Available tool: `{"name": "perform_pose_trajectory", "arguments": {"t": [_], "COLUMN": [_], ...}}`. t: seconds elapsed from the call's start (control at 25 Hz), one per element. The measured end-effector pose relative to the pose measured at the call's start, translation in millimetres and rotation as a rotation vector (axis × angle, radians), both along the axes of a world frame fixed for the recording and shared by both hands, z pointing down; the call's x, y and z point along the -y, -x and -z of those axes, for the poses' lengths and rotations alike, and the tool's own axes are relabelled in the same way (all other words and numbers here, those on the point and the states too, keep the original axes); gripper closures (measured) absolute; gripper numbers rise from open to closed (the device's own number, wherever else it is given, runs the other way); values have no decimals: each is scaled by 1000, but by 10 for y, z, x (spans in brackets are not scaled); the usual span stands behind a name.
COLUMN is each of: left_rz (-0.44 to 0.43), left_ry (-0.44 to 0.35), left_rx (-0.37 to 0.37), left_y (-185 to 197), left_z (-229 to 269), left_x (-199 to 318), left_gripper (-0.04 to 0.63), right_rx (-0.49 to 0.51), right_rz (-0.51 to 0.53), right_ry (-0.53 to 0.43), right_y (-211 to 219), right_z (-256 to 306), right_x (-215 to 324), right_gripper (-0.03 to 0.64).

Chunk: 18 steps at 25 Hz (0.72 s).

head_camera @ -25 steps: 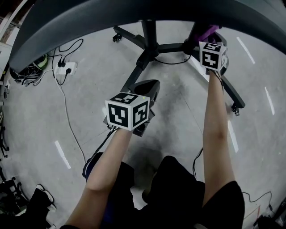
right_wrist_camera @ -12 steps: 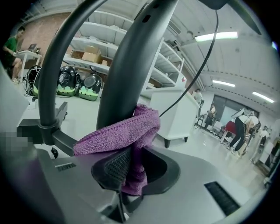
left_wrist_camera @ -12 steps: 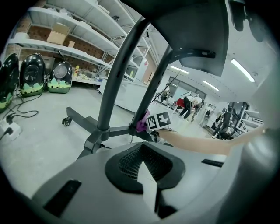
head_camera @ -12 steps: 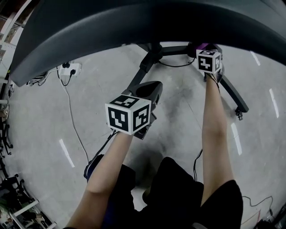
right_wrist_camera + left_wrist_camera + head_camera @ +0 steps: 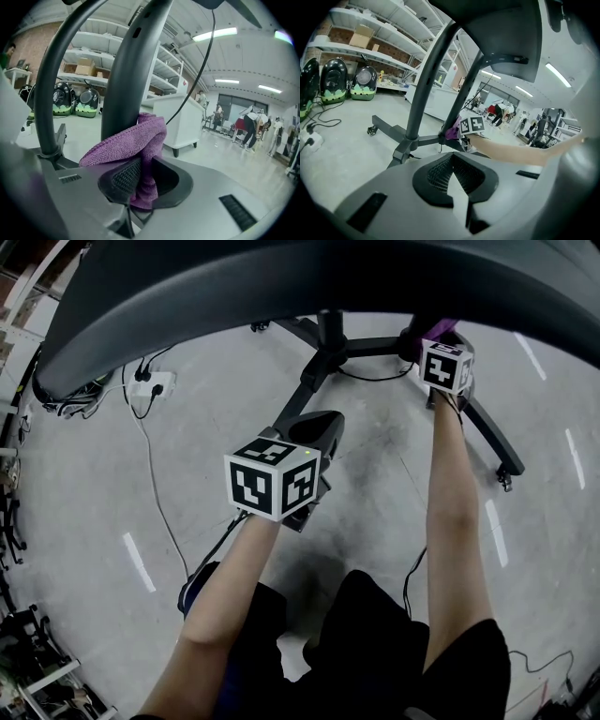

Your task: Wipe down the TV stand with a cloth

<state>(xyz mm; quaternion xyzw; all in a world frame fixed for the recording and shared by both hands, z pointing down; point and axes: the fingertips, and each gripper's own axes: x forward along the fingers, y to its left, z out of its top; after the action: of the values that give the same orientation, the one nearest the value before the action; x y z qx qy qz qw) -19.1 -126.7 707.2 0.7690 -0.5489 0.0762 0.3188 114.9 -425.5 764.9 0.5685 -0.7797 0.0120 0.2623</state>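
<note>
The black TV stand has a column (image 5: 330, 334) and wheeled legs (image 5: 487, 432) under the dark screen (image 5: 281, 277). My right gripper (image 5: 428, 337) is shut on a purple cloth (image 5: 442, 328), pressed against the stand where a leg meets the base. In the right gripper view the cloth (image 5: 136, 140) bunches between the jaws of the right gripper (image 5: 140, 176), against a black post (image 5: 129, 70). My left gripper (image 5: 314, 426) hangs above the floor, short of the stand, shut on nothing. The left gripper view shows its jaws closed tip to tip (image 5: 451, 157), the column (image 5: 424, 93) and the cloth (image 5: 452, 131) beyond.
A white power strip (image 5: 150, 382) with cables lies on the grey floor at the left. A caster (image 5: 506, 479) ends the right leg. Shelving with pet carriers (image 5: 347, 79) stands behind, and a white cabinet (image 5: 180, 117) sits beyond the stand.
The right gripper with the cloth has shifted only slightly along the stand's base. The left gripper has stayed nearly still. The head view has tilted a little.
</note>
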Motion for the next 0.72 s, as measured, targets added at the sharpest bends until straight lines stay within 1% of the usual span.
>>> {"name": "perform_pose_trajectory", "arguments": {"t": [0.16,0.28,0.36,0.44,0.52,0.6,0.72], "left_rz": [18,18,19,23,34,55,102], "left_ry": [-30,-42,-41,-51,-64,-69,-63], "left_rx": [-16,-20,-22,-40,-50,-29,7], "left_y": [124,179,236,315,428,595,912], "left_z": [84,99,83,112,172,217,235], "left_x": [-8,-47,-78,-88,-98,-116,-168], "left_gripper": [588,588,588,588,588,588,588], "right_rx": [37,71,94,100,82,71,75], "right_rz": [-20,-42,-36,-24,19,73,199], "right_ry": [-33,-33,-33,-47,-66,-81,-89], "right_y": [-50,-129,-151,-151,-93,15,375], "right_z": [141,163,196,265,327,391,485], "right_x": [-68,-178,-265,-364,-490,-649,-992], "right_gripper": [540,540,540,540,540,540,540]}}
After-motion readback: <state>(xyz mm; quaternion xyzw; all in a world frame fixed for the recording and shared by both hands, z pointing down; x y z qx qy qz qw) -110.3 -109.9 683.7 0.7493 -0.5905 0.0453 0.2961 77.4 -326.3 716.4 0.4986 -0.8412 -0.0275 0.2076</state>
